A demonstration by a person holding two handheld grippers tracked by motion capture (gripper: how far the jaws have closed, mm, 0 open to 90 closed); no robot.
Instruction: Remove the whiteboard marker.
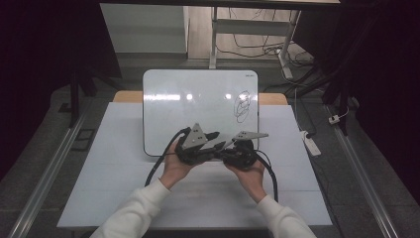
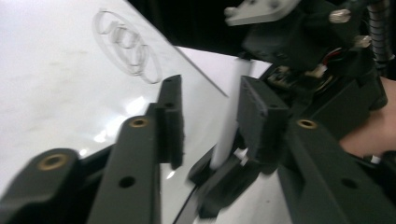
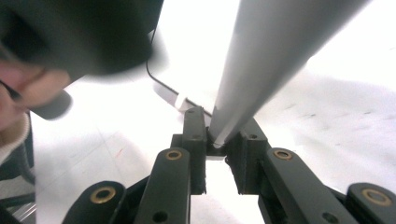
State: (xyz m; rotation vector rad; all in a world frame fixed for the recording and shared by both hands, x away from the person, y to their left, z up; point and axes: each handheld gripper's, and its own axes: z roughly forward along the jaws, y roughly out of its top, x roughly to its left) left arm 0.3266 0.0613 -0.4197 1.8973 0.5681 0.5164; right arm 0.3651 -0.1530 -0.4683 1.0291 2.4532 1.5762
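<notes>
Your 2 grippers meet tip to tip just in front of the near edge of the whiteboard (image 1: 198, 99), low over the white table (image 1: 99, 188); your hands come in from the bottom of the high view in white sleeves (image 1: 133, 215).

Right gripper (image 1: 229, 147): jaws clamped on a white marker (image 3: 261, 60); in the right gripper view the pen's narrow end sits pinched between the 2 pads (image 3: 195, 135) and the barrel runs up and away from the camera, wide and blurred; grip looks firm, no gap at the pads.

Left gripper (image 1: 216, 139): jaws apart; in the left gripper view the same marker (image 2: 231, 116) stands as a pale rod in the gap between them, nearer the right-hand jaw; whether that pad touches it, you cannot tell from the blur; the left-hand pad (image 2: 170, 121) is clear of it; nothing is squeezed here.

Marker position: held off the table between the 2 tools, over the board's lower right portion.

Board: lies flat on the table, glare across the middle; a scribble of overlapping loops (image 1: 241, 105) near its right edge, seen also in the left gripper view (image 2: 126, 44).

Cables (image 1: 158, 166) trail back from each gripper toward you.
</notes>
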